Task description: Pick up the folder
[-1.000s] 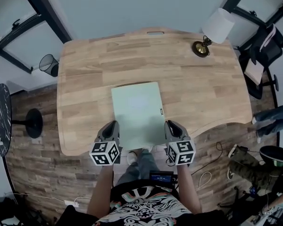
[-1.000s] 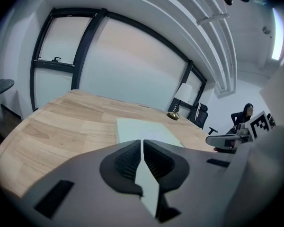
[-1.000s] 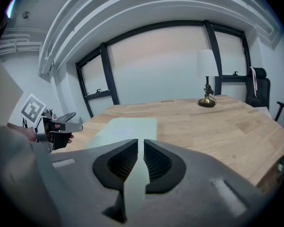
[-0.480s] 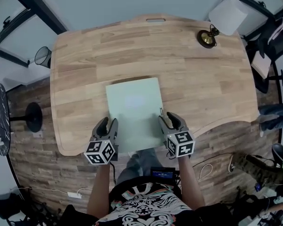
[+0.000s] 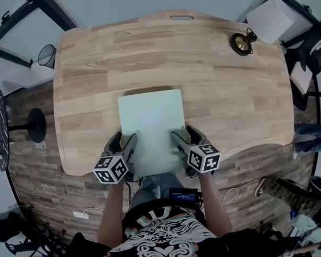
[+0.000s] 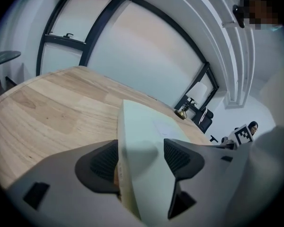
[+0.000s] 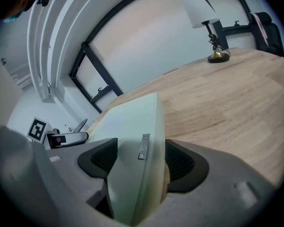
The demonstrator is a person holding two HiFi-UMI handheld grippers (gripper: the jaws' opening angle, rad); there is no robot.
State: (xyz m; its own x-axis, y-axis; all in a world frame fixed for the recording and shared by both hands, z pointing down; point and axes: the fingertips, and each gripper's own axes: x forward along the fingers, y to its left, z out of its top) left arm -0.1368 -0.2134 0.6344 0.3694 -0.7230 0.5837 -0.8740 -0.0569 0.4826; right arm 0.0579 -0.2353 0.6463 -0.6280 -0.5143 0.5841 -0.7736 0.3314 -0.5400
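On desk near edge: folder flat, side edges inside left tongs and right tongs, both opening wide.

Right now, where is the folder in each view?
Head view: folder at centre, near edge of the desk.
Left gripper view: folder low centre, edge-on.
Right gripper view: folder low centre, edge-on.
Shared landmark: the lamp at the desk's far corner.
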